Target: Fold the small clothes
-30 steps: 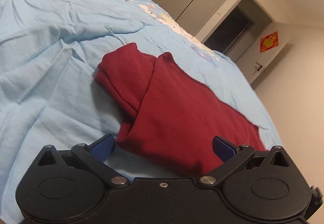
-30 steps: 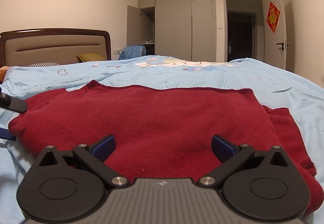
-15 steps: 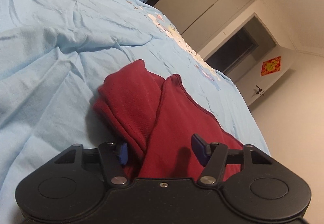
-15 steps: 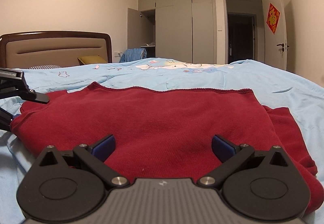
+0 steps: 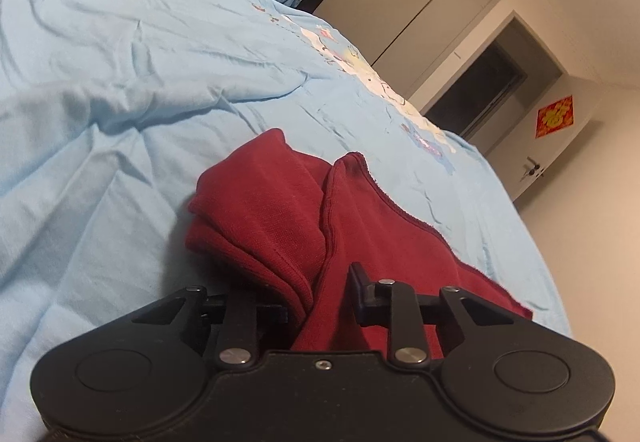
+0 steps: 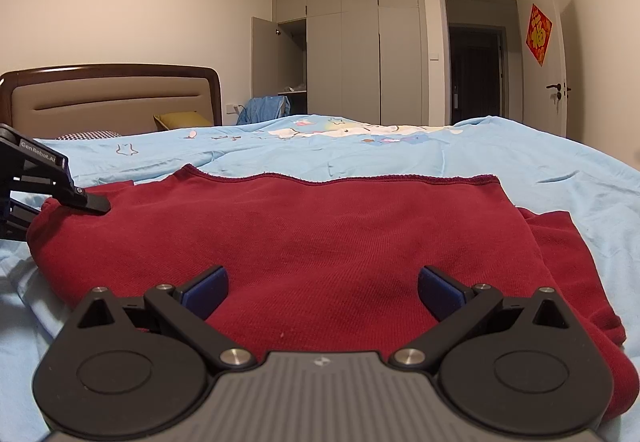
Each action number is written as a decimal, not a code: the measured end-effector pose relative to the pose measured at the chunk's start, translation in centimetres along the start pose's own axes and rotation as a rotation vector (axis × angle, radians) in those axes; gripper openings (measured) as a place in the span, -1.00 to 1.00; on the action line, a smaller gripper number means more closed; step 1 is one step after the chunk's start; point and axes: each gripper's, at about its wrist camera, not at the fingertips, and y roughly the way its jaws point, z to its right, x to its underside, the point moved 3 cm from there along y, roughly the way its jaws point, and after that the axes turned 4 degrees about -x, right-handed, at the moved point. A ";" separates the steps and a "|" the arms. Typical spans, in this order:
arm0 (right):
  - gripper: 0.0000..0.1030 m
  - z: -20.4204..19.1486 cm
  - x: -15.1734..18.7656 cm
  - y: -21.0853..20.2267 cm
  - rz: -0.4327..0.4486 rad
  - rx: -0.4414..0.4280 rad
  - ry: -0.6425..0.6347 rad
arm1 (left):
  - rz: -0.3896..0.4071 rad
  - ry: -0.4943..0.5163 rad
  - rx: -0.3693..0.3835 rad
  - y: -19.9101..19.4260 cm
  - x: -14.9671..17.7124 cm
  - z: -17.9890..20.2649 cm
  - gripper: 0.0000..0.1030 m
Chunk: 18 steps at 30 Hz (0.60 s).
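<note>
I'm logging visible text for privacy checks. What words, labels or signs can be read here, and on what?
"Gen Robot.AI": white lettering on the black left gripper, seen at the right wrist view's left edge.
Red diamond-shaped paper sign on the white door: one gold character, too stylised to read reliably.
Nothing else legible.

Bare blue bedsheet (image 6: 460,158) lies open beyond the red garment (image 6: 340,234); only the left gripper (image 6: 60,194) crowds its left edge.
</note>
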 end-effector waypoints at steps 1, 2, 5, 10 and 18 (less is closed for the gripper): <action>1.00 0.1 -0.2 -0.2 0.000 -0.001 0.008 | 0.004 0.024 -0.009 -0.2 -0.1 0.4 -0.49; 1.00 0.2 -0.3 -0.4 -0.001 0.002 0.016 | 0.009 0.050 -0.016 -0.3 -0.2 0.8 -0.51; 1.00 0.7 -0.9 -1.4 -0.006 0.038 0.034 | 0.026 0.146 -0.023 -0.7 -0.6 2.5 -0.55; 1.00 1.9 -1.4 -4.7 0.034 0.082 0.072 | 0.066 0.336 0.022 -1.5 -1.5 6.9 -0.60; 1.00 6.2 -0.9 -10.0 0.100 0.287 0.185 | 0.078 0.595 0.192 -2.8 0.3 16.3 -0.66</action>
